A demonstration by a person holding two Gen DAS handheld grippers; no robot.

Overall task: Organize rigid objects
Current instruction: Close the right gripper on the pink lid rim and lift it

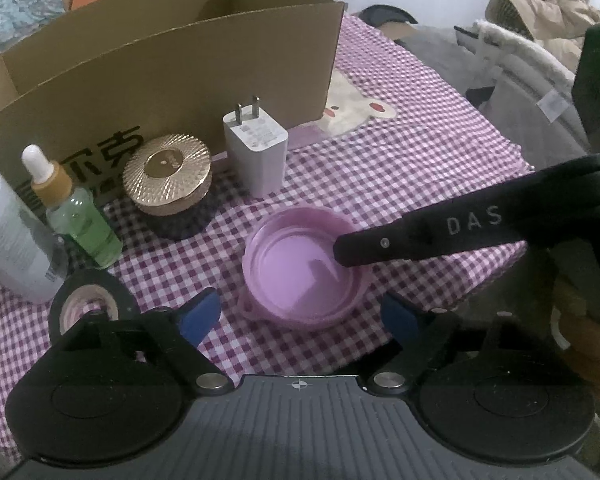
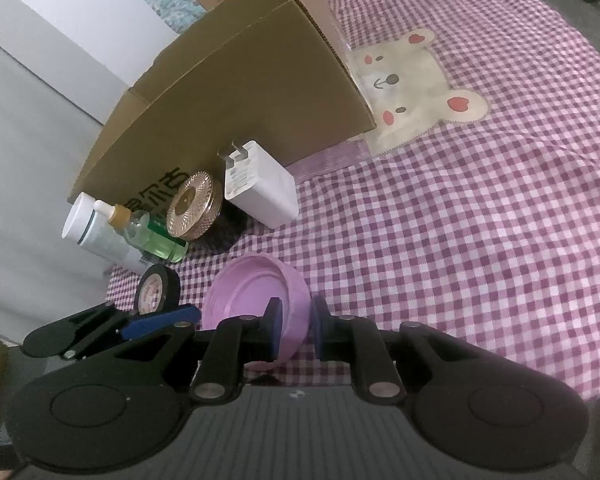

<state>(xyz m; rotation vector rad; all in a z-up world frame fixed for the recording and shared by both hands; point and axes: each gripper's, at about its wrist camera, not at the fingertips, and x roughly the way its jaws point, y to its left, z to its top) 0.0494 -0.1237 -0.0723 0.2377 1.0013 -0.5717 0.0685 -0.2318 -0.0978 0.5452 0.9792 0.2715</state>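
Observation:
A shallow pink dish (image 1: pixel 295 276) (image 2: pixel 247 288) lies open side up on the checked cloth. My right gripper (image 2: pixel 297 320) is shut on its side wall, one pad inside and one outside; in the left wrist view one of its black fingers (image 1: pixel 364 246) reaches over the rim from the right. My left gripper (image 1: pixel 300 308) stands open at the dish's near edge, with its blue pads (image 1: pixel 201 314) clear of the dish on either side. A black tape roll (image 1: pixel 87 304) (image 2: pixel 155 288) lies just left of the dish.
A white charger (image 1: pixel 255 148) (image 2: pixel 259 192), a gold-lidded jar (image 1: pixel 167 176) (image 2: pixel 195 204), a green dropper bottle (image 1: pixel 79 216) (image 2: pixel 151 236) and a white bottle (image 1: pixel 7 240) (image 2: pixel 91 232) line the front of an open cardboard box (image 1: pixel 159 60) (image 2: pixel 239 100). Clothes are piled at the far right.

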